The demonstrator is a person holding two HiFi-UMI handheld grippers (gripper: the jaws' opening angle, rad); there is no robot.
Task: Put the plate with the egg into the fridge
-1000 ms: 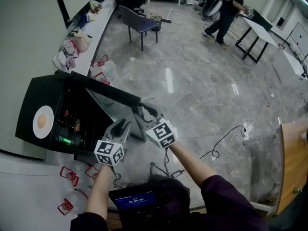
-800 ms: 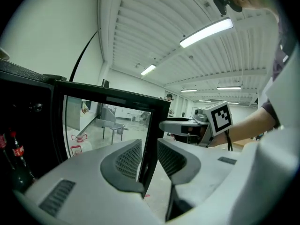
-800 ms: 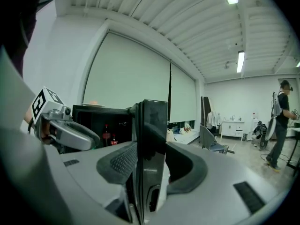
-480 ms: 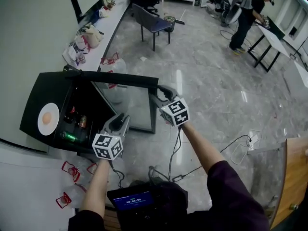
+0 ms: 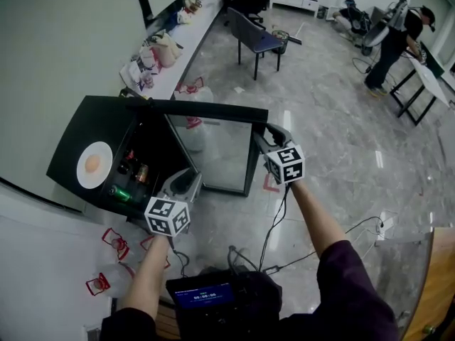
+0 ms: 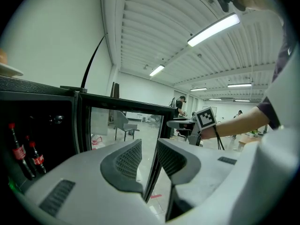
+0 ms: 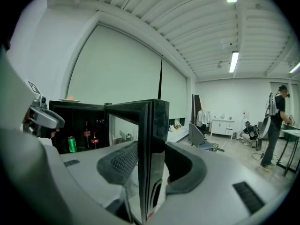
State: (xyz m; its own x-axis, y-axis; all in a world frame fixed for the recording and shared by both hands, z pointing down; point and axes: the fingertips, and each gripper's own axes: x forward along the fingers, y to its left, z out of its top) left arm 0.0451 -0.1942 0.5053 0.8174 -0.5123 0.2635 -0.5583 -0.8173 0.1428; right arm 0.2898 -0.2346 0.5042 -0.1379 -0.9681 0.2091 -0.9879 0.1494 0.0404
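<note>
Plate (image 5: 94, 165) with egg (image 5: 92, 163) lies flat on the black top of the fridge (image 5: 75, 130), toward its left side, not yet inside. Below it the compartment stands open, with bottles (image 5: 135, 168) and a green can (image 5: 119, 192) on the shelves. The glass door (image 5: 213, 144) is swung out to the right. Its free edge sits between the jaws of the right hand-held gripper (image 5: 267, 135), which are closed on it from both sides, as the right gripper view shows plainly (image 7: 150, 165). The left hand-held gripper (image 5: 183, 183) hangs in front of the open compartment with its jaws a narrow gap apart and nothing held; through that gap only the far door edge shows. From this gripper the plate lies up and to the left, above the fridge's top edge, and in the left gripper view only its rim peeps in at the far left (image 6: 8, 70). The left gripper is much the nearer and the free one. Being round, the plate offers no long axis, so the near rim is probably the place to pinch, kept level lest the egg roll.
</note>
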